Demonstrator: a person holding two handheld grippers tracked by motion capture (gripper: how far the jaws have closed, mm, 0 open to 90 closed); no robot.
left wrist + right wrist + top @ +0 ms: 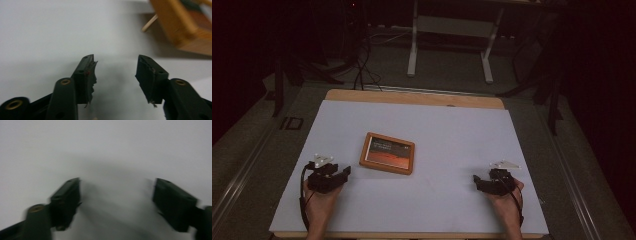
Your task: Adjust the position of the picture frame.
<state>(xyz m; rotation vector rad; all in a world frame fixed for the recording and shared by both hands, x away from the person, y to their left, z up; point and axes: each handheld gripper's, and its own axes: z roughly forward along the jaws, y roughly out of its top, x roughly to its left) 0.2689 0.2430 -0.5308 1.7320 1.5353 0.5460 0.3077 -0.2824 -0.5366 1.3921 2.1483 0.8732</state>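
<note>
A wooden-framed tablet [387,153] is seen lying flat on the white table surface [452,130], a little left of the middle in the high view, its dark red face turned up. The left gripper [346,171] is held low over the table near the front edge, just to the left of the frame's near-left corner and apart from it; no contact between the two is seen. In the left gripper view the left gripper's two black jaws are shown standing well apart, with only bare white surface between them, and the worn, ragged rubber of the pads [90,75] is pressed on nothing. The frame's orange-brown corner [182,25] is seen ahead and to the right of those jaws, blurred, with a thin pale stick [149,23] jutting from beside it; what that stick is cannot be told. The right gripper [476,181] is held near the front right of the table, well apart from the tablet, its jaws turned towards the middle. In the right gripper view its jaws are shown spread wide, one pad [68,195] to each side, with blurred white surface between them and nothing gripped or touched.
</note>
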